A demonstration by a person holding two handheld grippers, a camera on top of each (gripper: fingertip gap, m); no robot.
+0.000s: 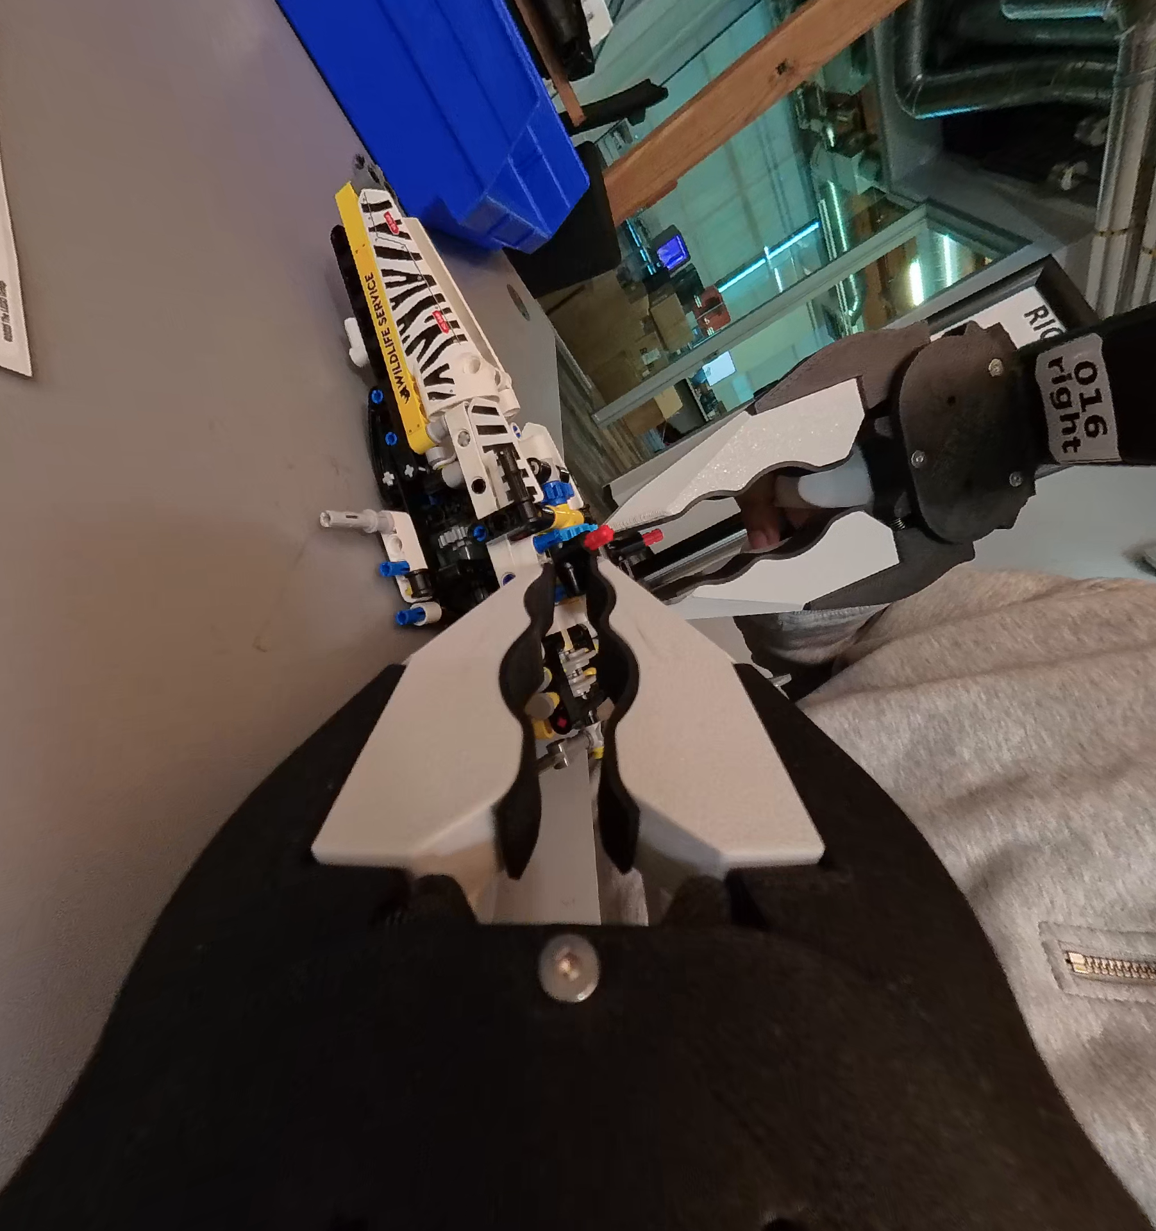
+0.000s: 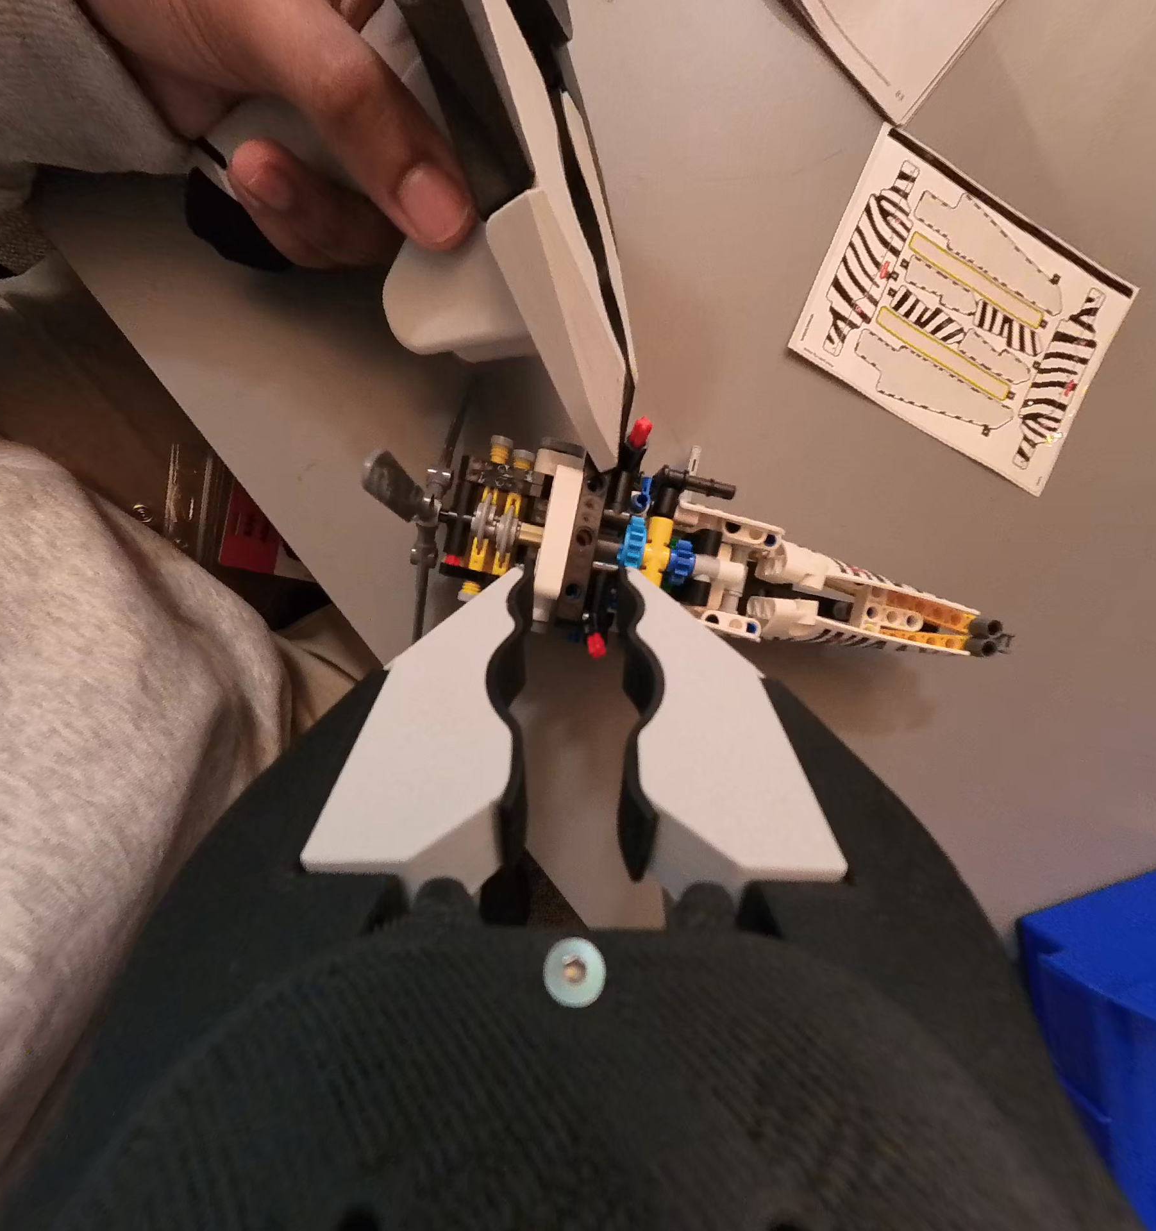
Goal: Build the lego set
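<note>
The lego model (image 1: 428,320) is a long white build with zebra-striped panels, a yellow beam and blue and red pins, lying on the grey table (image 1: 129,533). My left gripper (image 1: 572,579) is shut on the model's near end, by a black part with a red pin. In the right wrist view the model (image 2: 655,533) lies across, gears and white frame in the middle. My right gripper (image 2: 575,586) is closed around that white frame from below. The left gripper (image 2: 625,426) pinches the model from above. The right gripper (image 1: 635,546) also shows in the left wrist view.
A blue bin (image 1: 468,113) stands behind the model and shows in the right wrist view (image 2: 1114,999). A zebra sticker sheet (image 2: 961,313) and a booklet (image 2: 895,46) lie on the table. A person's hand (image 2: 308,133) and grey sleeve (image 1: 961,733) are close by. The grippers are tip to tip, or close to it.
</note>
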